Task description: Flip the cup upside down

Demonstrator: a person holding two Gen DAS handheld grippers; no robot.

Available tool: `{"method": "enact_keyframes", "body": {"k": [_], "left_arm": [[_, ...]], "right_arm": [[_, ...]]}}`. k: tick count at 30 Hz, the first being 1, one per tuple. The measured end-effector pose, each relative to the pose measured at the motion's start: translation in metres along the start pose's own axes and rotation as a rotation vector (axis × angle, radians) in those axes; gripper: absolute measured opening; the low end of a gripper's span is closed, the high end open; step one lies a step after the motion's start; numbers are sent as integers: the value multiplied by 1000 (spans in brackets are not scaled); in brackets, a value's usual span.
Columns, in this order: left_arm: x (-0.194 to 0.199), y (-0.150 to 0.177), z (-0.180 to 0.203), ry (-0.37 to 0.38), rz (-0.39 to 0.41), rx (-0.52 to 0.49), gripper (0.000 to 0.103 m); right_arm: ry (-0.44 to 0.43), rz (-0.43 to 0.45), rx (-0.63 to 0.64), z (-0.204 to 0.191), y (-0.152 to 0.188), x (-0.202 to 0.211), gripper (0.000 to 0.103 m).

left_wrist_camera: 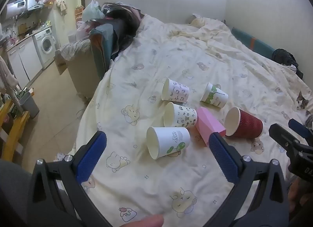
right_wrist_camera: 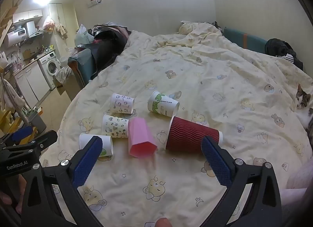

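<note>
Several cups lie on their sides on the bed. A white cup with a green print (left_wrist_camera: 168, 141) (right_wrist_camera: 107, 145) lies nearest my left gripper (left_wrist_camera: 156, 138), which is open and empty just in front of it. A pink cup (left_wrist_camera: 209, 128) (right_wrist_camera: 140, 138) and a red ribbed cup (left_wrist_camera: 243, 123) (right_wrist_camera: 192, 136) lie to the right. My right gripper (right_wrist_camera: 151, 142) is open and empty, hovering before the pink and red cups. Two animal-print cups (left_wrist_camera: 181, 118) (left_wrist_camera: 176, 92) (right_wrist_camera: 115, 126) and a green-lettered cup (left_wrist_camera: 214, 95) (right_wrist_camera: 163, 104) lie further back.
The bed (left_wrist_camera: 195, 60) has a cream cartoon-print quilt. A cat (right_wrist_camera: 302, 99) lies at the right edge. Dark clothes (left_wrist_camera: 117, 21) are heaped at the far left corner. The bed's left edge drops to the floor (left_wrist_camera: 49, 109), with a bin (left_wrist_camera: 29, 103) and kitchen units beyond.
</note>
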State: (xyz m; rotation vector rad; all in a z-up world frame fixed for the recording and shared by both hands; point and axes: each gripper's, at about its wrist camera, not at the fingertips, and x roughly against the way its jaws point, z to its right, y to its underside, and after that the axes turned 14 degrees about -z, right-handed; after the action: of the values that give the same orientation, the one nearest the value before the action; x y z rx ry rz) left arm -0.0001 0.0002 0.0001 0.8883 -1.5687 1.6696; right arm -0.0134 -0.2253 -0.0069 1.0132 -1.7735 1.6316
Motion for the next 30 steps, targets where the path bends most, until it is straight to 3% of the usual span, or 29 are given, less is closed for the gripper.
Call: {"method": "enact_keyframes", "body": {"k": [30], "left_arm": [[0,0,1,-9,4,-6,103]], "right_arm": [[2,9,0,0,0,2,103]]}}
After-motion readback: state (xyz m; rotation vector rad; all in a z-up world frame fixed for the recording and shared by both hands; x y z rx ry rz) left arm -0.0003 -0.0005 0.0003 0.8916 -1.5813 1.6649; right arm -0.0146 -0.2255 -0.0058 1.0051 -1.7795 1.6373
